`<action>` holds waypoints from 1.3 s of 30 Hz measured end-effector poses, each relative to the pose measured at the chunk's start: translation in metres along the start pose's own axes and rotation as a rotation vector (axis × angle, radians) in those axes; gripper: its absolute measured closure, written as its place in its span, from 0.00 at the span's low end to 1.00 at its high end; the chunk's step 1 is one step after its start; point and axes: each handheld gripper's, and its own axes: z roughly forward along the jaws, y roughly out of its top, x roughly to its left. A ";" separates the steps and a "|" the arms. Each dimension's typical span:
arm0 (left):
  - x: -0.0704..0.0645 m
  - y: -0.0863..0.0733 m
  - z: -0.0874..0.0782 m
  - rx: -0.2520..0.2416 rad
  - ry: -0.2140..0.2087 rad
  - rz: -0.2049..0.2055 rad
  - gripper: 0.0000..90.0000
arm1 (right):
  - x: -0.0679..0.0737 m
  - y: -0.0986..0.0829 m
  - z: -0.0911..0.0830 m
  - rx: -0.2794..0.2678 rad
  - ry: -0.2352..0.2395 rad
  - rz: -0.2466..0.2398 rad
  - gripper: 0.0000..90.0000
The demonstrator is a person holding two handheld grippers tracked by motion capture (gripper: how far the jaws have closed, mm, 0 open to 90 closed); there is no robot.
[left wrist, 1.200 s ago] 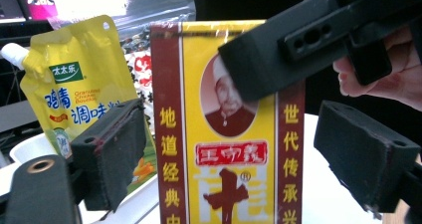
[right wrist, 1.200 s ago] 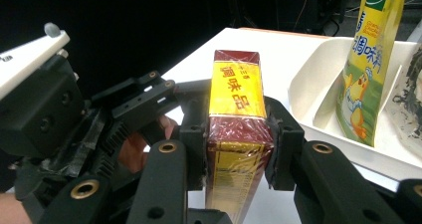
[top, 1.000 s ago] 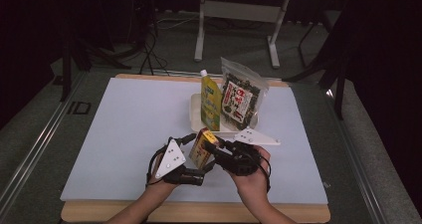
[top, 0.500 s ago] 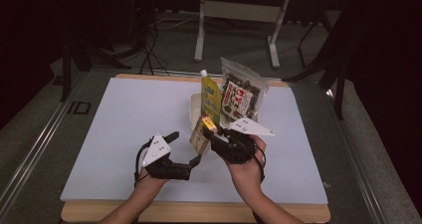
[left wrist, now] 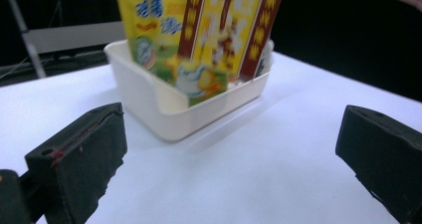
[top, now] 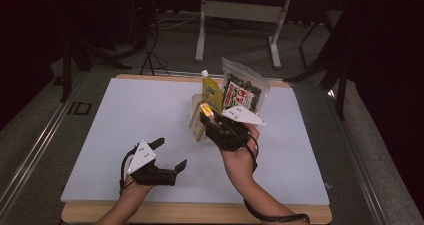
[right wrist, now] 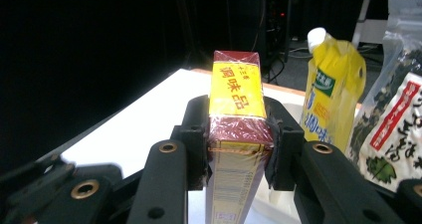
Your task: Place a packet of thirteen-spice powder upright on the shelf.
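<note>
My right gripper is shut on a yellow and dark-red seasoning box and holds it upright in the air just in front of a white tray. A yellow spouted pouch and a clear bag of dark dried seaweed stand in that tray. In the left gripper view the box hangs blurred above the tray's near wall. My left gripper is open near the front left of the white table, with nothing between its pads.
The table's wooden front edge runs below both forearms. Metal rails flank the table. A desk frame and cables stand on the dark floor behind it.
My left gripper let go of the box, opened and drew back to the front left. My right gripper carried the box forward and up toward the tray.
</note>
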 end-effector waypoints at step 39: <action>0.010 -0.014 -0.004 0.022 0.048 0.007 0.01 | -0.023 0.002 0.113 0.046 -0.299 0.095 0.75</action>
